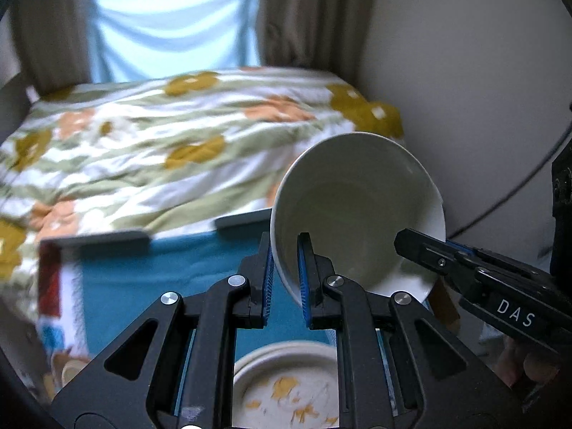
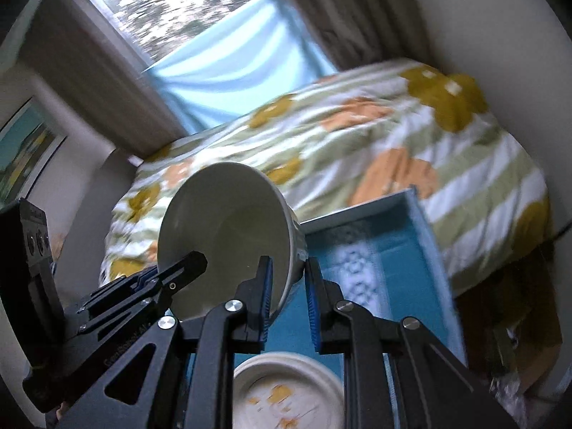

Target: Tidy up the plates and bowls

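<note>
A white bowl [image 1: 357, 211] is held in the air, tilted with its mouth toward the cameras; it also shows in the right wrist view [image 2: 228, 228]. My left gripper [image 1: 286, 279] is shut on its near rim. My right gripper [image 2: 287, 296] is shut on the opposite rim and appears in the left wrist view [image 1: 447, 261] at the right. Below both sits a white plate with orange flower print [image 1: 289, 389], also in the right wrist view [image 2: 286, 393], on a teal tray [image 1: 161, 279].
The teal tray [image 2: 404, 246] has raised pale edges and a white lace pattern. Behind it is a bed with a flowered quilt [image 1: 161, 136], a window with a blue cloth [image 1: 171, 25] and curtains. A wall is at the right.
</note>
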Tool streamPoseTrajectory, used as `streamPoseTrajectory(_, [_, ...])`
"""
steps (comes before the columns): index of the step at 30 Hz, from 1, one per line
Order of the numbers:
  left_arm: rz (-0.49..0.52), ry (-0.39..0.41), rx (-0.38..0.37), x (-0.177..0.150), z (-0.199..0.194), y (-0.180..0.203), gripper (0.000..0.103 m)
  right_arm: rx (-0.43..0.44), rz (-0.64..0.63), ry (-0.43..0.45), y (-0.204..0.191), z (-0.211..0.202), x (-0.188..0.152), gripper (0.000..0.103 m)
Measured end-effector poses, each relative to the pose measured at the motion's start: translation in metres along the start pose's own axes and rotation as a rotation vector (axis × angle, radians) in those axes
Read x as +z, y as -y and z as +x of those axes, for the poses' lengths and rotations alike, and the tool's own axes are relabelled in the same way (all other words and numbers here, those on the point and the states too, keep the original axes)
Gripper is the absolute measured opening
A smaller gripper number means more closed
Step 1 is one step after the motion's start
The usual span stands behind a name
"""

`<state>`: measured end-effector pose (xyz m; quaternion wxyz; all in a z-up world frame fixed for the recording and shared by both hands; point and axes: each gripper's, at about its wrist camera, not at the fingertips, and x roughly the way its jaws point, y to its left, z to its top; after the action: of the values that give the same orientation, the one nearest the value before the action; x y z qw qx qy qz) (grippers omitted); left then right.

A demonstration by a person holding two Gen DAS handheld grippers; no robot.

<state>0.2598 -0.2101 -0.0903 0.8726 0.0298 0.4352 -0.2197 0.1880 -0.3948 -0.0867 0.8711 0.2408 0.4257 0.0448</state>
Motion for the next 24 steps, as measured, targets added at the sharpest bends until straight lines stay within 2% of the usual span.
streamPoseTrajectory(5, [-0.118,0.041,0.087,-0.04,-0.059,-0.044,0.011,0.078,-0.105,-0.046,-0.054,-0.003,-0.025,0.017])
streamPoseTrajectory(11, [-0.223,0.035,0.157,-0.089,-0.098,-0.114,0.011,0.142,-0.203,-0.128,-0.118,0.017,-0.067,0.017])
streamPoseTrajectory(18, [-0.292,-0.041,0.193,-0.146,-0.11,-0.201,0.011,0.157,-0.24,-0.241,-0.183,0.074,-0.132,0.017])
streamPoseTrajectory(24, [-0.313,-0.115,0.199,-0.188,-0.105,-0.259,0.011,0.138,-0.236,-0.324,-0.215,0.117,-0.172,0.017])
